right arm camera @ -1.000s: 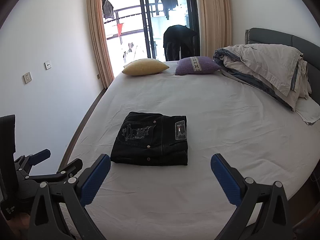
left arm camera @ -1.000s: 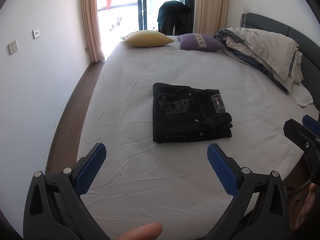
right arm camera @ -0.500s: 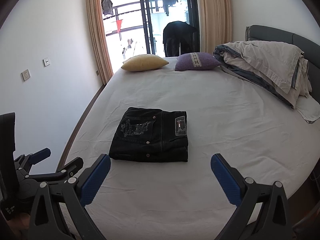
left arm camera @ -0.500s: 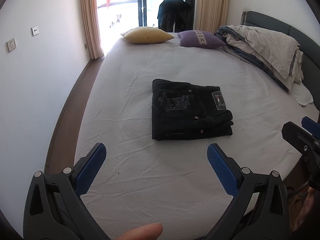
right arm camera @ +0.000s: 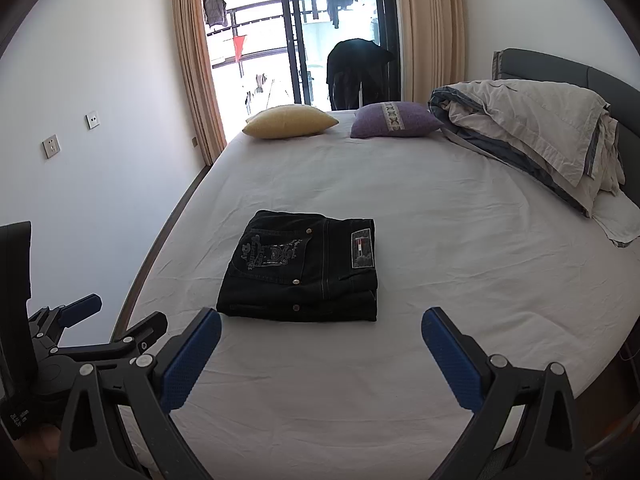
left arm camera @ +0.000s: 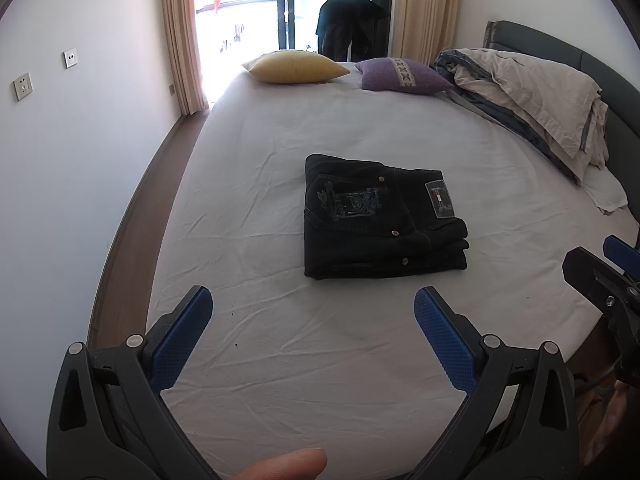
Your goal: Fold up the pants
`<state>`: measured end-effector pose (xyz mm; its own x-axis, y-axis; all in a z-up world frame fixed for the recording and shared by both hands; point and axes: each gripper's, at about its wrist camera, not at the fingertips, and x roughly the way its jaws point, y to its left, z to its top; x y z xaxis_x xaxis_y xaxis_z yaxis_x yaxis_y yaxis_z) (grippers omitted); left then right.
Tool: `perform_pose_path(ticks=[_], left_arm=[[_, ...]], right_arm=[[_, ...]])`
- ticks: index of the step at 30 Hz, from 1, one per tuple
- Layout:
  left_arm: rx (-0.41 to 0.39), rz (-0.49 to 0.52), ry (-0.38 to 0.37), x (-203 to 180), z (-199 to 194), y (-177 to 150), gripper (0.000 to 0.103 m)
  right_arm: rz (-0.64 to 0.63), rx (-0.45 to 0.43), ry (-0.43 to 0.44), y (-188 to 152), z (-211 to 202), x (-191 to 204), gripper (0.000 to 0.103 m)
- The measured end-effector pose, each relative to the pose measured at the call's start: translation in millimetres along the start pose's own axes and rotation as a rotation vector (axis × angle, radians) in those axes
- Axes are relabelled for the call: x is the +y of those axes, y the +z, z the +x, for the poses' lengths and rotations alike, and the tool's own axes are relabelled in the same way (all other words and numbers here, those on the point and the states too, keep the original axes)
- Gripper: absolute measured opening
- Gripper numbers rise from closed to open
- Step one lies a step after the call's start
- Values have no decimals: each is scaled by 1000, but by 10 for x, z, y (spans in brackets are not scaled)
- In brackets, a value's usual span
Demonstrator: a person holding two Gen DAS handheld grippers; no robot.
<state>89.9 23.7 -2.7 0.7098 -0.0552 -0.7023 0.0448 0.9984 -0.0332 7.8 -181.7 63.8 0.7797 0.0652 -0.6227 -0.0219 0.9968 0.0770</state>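
Observation:
The black pants [left arm camera: 376, 218] lie folded into a compact rectangle on the white bed sheet [left arm camera: 320, 344], with a decorated back pocket and a brand patch facing up. They also show in the right wrist view [right arm camera: 306, 268]. My left gripper [left arm camera: 314, 312] is open and empty, held above the sheet short of the pants. My right gripper [right arm camera: 320, 330] is open and empty, also short of the pants. The right gripper shows at the right edge of the left wrist view [left arm camera: 612, 272]. The left gripper shows at the lower left of the right wrist view [right arm camera: 96, 332].
A yellow pillow [right arm camera: 290, 120] and a purple pillow [right arm camera: 394, 120] lie at the far end of the bed. A heaped duvet [right arm camera: 532, 128] lies along the grey headboard [right arm camera: 568, 70] on the right. A wall and floor strip run along the bed's left side.
Both grippers have drawn back and risen slightly; the pants sit a little farther away in both views. Both grippers stay open and the pants have not moved.

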Motion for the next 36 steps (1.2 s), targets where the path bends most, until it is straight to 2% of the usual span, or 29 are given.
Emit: perform_pose_path(ticks=[36], left_arm=[[25, -6, 3, -1, 135, -52, 103]], right_arm=[[-5, 38, 12, -105, 80, -86, 103]])
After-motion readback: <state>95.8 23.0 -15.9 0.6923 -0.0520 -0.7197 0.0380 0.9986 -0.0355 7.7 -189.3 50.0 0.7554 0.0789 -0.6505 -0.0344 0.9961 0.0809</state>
